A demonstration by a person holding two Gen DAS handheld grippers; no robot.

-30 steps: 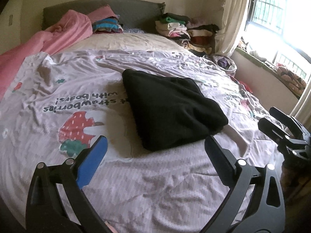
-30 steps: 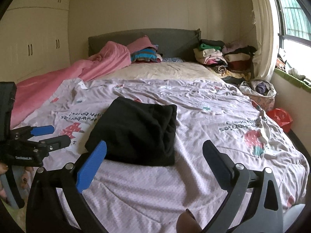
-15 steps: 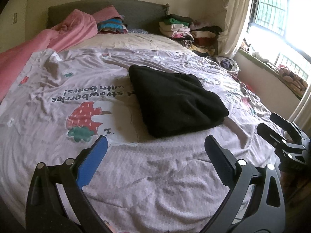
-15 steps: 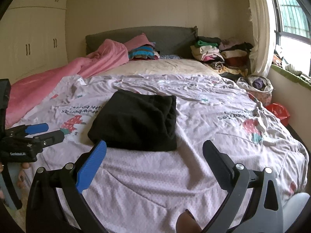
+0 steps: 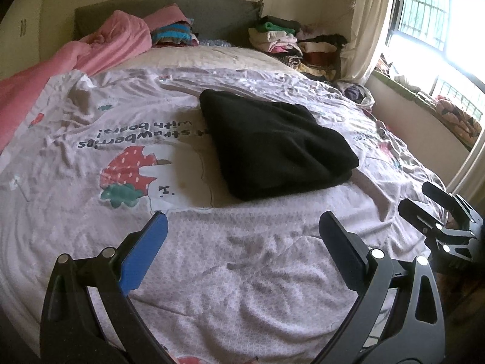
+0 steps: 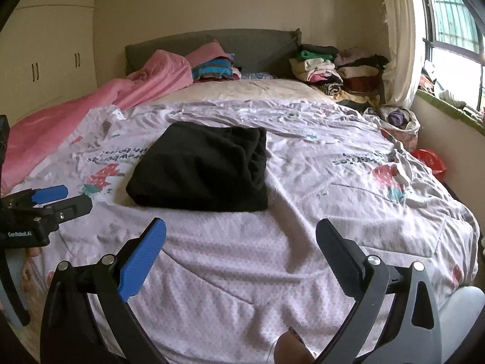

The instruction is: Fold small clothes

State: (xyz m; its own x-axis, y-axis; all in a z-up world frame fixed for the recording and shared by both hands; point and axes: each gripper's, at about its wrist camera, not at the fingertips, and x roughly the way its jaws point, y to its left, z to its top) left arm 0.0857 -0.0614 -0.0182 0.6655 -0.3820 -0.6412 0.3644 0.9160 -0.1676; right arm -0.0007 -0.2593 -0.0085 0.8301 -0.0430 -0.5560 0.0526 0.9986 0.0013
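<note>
A folded black garment [image 5: 272,142] lies in a compact rectangle in the middle of the bed; it also shows in the right wrist view [image 6: 203,170]. My left gripper [image 5: 242,227] is open and empty, held over the bed's near edge, well short of the garment. My right gripper [image 6: 241,233] is open and empty too, also back from the garment. Each gripper shows in the other's view: the right at the right edge [image 5: 430,203], the left at the left edge [image 6: 63,197].
The bed has a pale strawberry-print cover [image 5: 136,157]. A pink duvet [image 5: 100,48] lies at the far left. Stacks of folded clothes [image 5: 291,42] sit by the grey headboard [image 6: 254,45]. A window [image 5: 430,30] and ledge are on the right.
Both grippers have drawn back from the black garment toward the foot of the bed and risen a little. The garment has not moved. Both stay open.
</note>
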